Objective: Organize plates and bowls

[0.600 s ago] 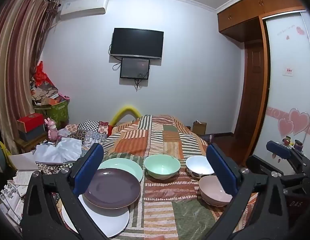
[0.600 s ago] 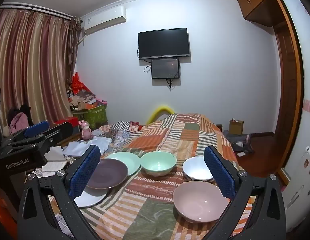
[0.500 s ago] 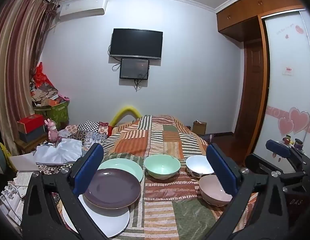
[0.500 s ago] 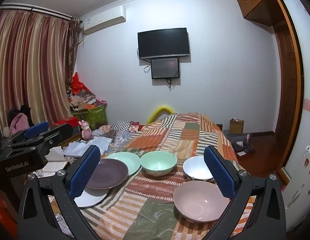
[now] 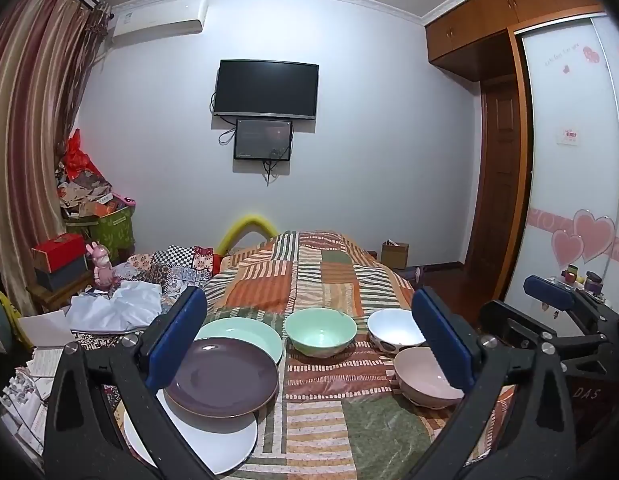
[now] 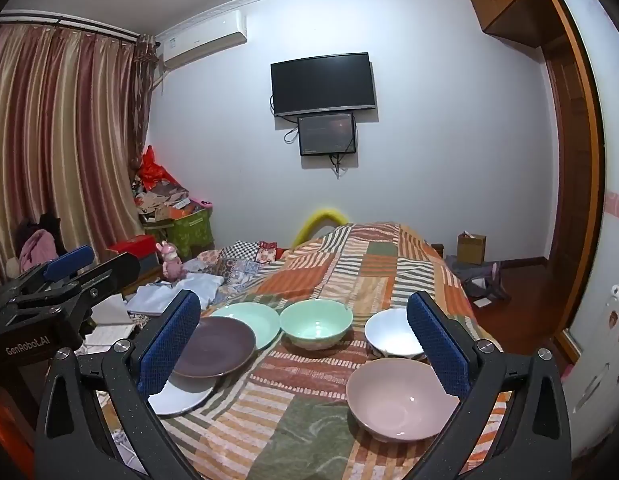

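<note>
On the patchwork bed, a purple plate (image 5: 223, 380) overlaps a white plate (image 5: 213, 444) and a green plate (image 5: 249, 330) on the left. A green bowl (image 5: 320, 330) sits in the middle, with a white bowl (image 5: 393, 328) and a pink bowl (image 5: 423, 376) on the right. The same dishes show in the right wrist view: purple plate (image 6: 217, 346), white plate (image 6: 181, 398), green plate (image 6: 253, 318), green bowl (image 6: 316, 323), white bowl (image 6: 391, 332), pink bowl (image 6: 401, 398). My left gripper (image 5: 309, 340) and right gripper (image 6: 305, 344) are both open, empty, held above the bed's near end.
Piled clothes and papers (image 5: 113, 312) lie left of the bed. Boxes and a green bin (image 5: 113, 228) stand by the curtain. A wardrobe and door (image 5: 505, 200) are on the right. A cardboard box (image 6: 471, 248) sits on the floor.
</note>
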Motion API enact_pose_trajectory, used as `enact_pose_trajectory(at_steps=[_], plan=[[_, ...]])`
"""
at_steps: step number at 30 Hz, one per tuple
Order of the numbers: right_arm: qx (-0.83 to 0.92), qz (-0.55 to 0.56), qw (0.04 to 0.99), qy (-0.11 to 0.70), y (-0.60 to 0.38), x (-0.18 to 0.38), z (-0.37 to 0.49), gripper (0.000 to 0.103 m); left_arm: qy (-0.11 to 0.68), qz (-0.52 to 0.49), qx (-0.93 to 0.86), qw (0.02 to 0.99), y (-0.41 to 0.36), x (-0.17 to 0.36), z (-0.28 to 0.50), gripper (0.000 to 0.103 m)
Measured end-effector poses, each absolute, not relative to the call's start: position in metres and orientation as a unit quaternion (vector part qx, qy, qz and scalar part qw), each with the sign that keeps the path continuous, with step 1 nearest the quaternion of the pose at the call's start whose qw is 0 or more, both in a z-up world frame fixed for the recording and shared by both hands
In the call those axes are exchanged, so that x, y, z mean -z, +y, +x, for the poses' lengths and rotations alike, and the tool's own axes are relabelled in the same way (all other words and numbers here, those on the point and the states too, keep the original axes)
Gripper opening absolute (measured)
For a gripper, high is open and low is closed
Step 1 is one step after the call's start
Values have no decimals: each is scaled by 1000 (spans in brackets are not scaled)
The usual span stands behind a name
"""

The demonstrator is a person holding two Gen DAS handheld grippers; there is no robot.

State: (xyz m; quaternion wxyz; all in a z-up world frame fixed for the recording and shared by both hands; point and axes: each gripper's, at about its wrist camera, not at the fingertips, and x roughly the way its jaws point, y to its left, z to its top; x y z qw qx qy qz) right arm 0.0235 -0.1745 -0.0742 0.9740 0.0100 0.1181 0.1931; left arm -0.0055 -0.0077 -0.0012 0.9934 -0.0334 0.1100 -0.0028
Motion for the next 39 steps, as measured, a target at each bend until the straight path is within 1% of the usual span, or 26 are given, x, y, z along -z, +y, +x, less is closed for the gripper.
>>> enact_pose_trajectory(at_steps=[39], plan=[[-195, 12, 974, 117, -177, 70, 24, 103, 110, -39, 4, 993, -7, 2, -5, 103]])
